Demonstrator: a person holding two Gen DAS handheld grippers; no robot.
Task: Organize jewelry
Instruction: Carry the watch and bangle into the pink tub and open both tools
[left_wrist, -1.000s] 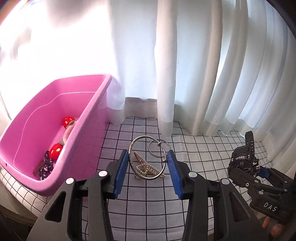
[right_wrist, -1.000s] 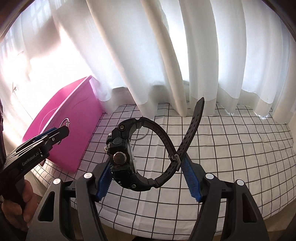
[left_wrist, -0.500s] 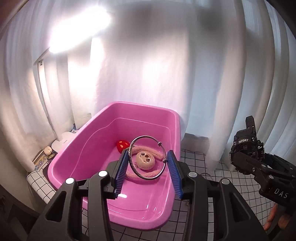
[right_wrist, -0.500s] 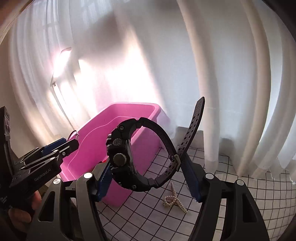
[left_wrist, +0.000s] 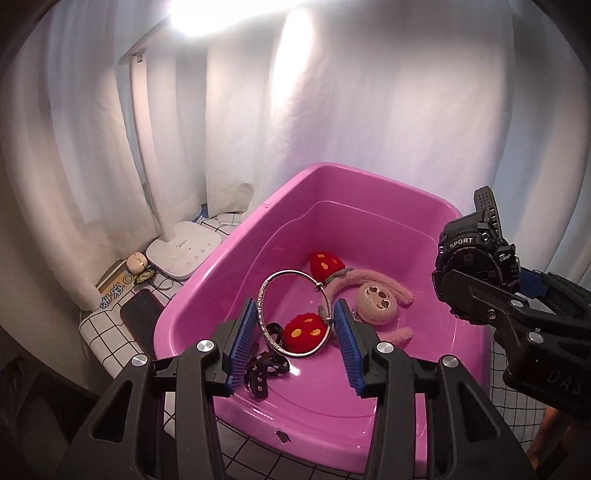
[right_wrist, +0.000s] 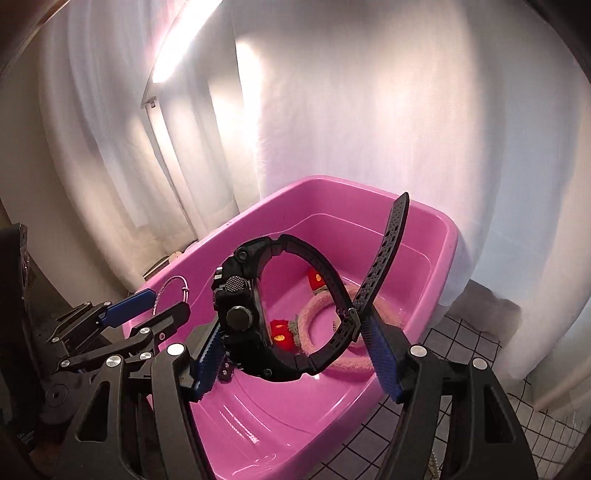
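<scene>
Bangle (left_wrist: 293, 314) of silver metal is clamped between the blue pads of the left gripper (left_wrist: 295, 345), standing on edge over the inside of the pink tub (left_wrist: 236, 251). In this left wrist view the tub's floor holds a pink plush toy (left_wrist: 376, 299) with red ends, and a dark hair clip (left_wrist: 264, 369) near the front wall. The right gripper (left_wrist: 491, 291) enters from the right edge, gripping a black watch (left_wrist: 469, 258) above the tub's right rim. Left of the tub, on a checked cloth (left_wrist: 99, 328), lie a white device (left_wrist: 184, 251), a dark phone (left_wrist: 142, 314) and some small items. White curtains (left_wrist: 332, 110) hang behind.

From the right wrist view, the watch (right_wrist: 255, 306) fills the gap between the right gripper's (right_wrist: 291, 356) blue pads, case against the left pad and buckled strap against the right, with the loose strap end pointing up. It hangs over the tub (right_wrist: 439, 266), where the plush toy (right_wrist: 332, 314) shows through the strap loop. The left gripper (right_wrist: 147, 306) sits at the left, just over the tub's near-left rim, the bangle (right_wrist: 173, 286) held in its jaws. Checked cloth (right_wrist: 461, 350) shows at the lower right.
</scene>
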